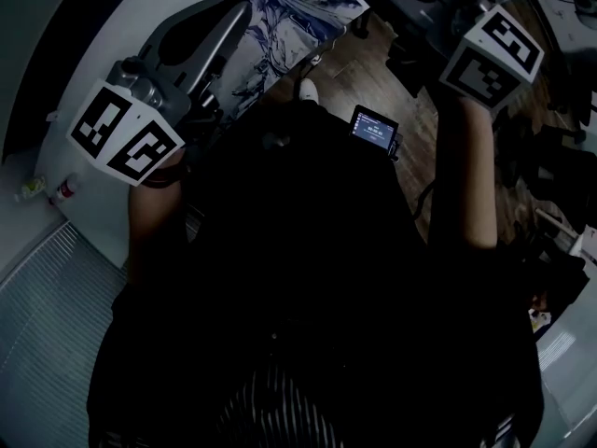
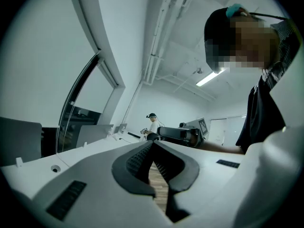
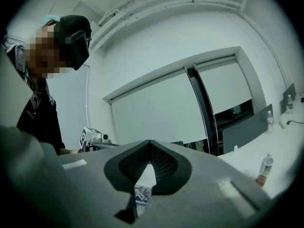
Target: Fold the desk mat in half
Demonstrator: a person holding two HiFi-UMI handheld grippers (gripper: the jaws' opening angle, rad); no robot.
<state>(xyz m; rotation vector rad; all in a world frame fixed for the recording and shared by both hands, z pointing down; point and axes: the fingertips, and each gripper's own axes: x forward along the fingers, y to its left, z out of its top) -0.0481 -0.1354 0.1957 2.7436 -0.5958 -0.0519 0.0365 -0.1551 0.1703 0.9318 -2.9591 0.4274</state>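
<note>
The desk mat (image 1: 284,21), white with a blue ink-like pattern, lies on the white desk (image 1: 93,35) at the top of the head view, its near edge by the desk's rim. A scrap of that pattern shows through the gap under the right jaws (image 3: 141,194). Both grippers are raised in front of my body and point upward, away from the mat. My left gripper (image 2: 153,144) is shut with nothing in it; its marker cube (image 1: 126,131) sits at the left. My right gripper (image 3: 150,142) is shut and holds nothing as well, its marker cube (image 1: 492,54) at the upper right.
A small lit screen (image 1: 375,127) hangs at my chest above the wooden floor (image 1: 373,73). Small bottles (image 1: 63,190) stand at the desk's left end, and another bottle (image 3: 264,169) on a white counter. A distant person (image 2: 152,122) stands across the room. Dark clutter fills the right side.
</note>
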